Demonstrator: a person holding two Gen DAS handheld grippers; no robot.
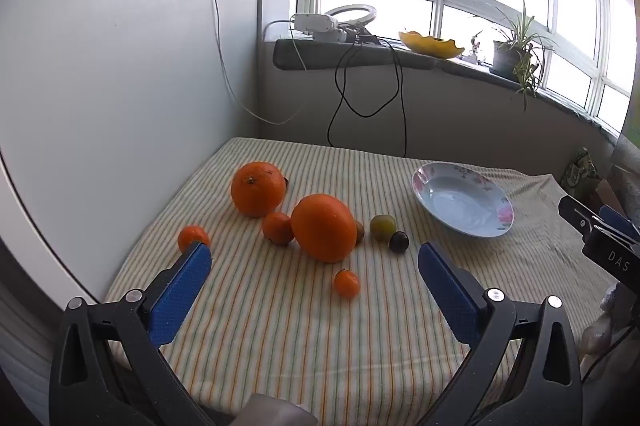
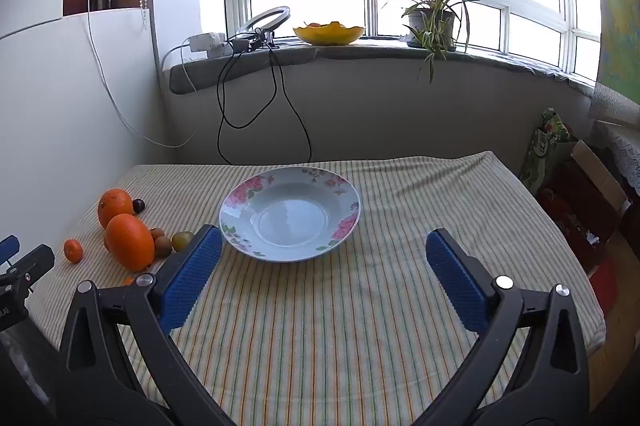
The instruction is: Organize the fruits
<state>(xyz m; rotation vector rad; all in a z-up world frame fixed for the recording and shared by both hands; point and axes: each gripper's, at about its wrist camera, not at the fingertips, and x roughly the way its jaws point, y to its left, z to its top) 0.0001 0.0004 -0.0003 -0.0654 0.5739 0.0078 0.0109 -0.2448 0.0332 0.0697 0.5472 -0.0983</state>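
Left gripper [image 1: 315, 258]: released, blue pads spread wide, nothing between them, hovering above striped tablecloth [image 1: 280, 326].
Right gripper [image 2: 324, 246]: released, jaws wide, empty, poised at 6 o'clock of floral plate [image 2: 240, 198].
Floral plate: empty, on cloth, at 3 o'clock of fruit cluster in left wrist view.
Large orange [image 1: 323, 227]: centre of cluster; second large orange [image 1: 258, 189] at its 10 o'clock.
Small tangerine [image 1: 278, 228]: touching between the two oranges; another [image 1: 193, 237] at 9 o'clock, just behind left pad; third [image 1: 347, 283] at 6 o'clock, apart.
Green plum [image 1: 383, 226] and dark plum [image 1: 399, 241]: at 3 o'clock of large orange, side by side.
Yellow bowl [image 2: 329, 33], potted plant [image 2: 434, 16]: on windowsill, 12 o'clock.
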